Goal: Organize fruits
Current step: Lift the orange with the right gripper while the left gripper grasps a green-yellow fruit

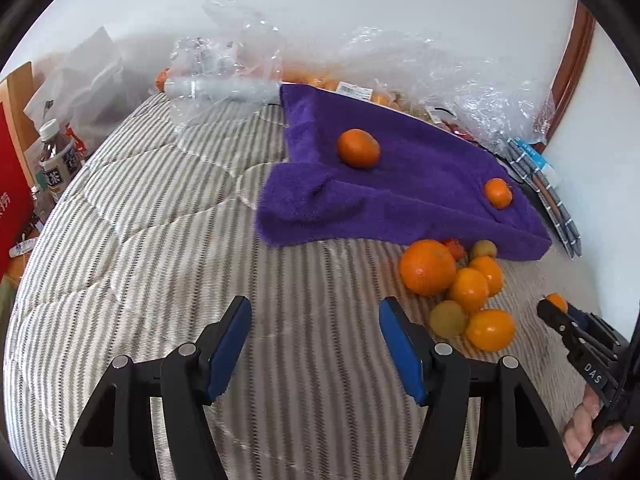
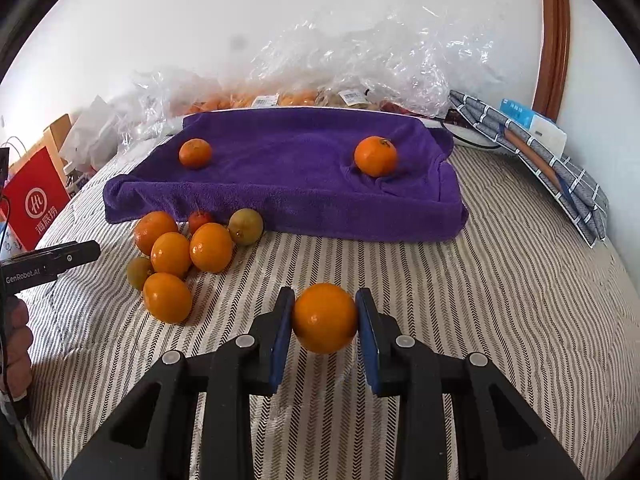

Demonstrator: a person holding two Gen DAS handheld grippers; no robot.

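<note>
My right gripper point(image 2: 325, 322) is shut on an orange point(image 2: 324, 318) and holds it above the striped bedspread point(image 2: 480, 300). It also shows at the right edge of the left wrist view point(image 1: 554, 306). My left gripper point(image 1: 314, 322) is open and empty over the bedspread point(image 1: 160, 240). A purple towel point(image 2: 300, 184) lies over a tray and carries two oranges, one on the left point(image 2: 195, 153) and one on the right point(image 2: 375, 156). A pile of several oranges and greenish fruits point(image 2: 188, 252) lies in front of the towel's left corner; the pile also shows in the left wrist view point(image 1: 460, 284).
Crumpled clear plastic bags point(image 2: 360, 68) with packed fruit lie behind the towel. Folded checked cloth point(image 2: 560, 168) lies at the right by the wall. A red paper bag point(image 2: 34, 204), bottles point(image 1: 58, 160) and clutter stand off the bed's left side.
</note>
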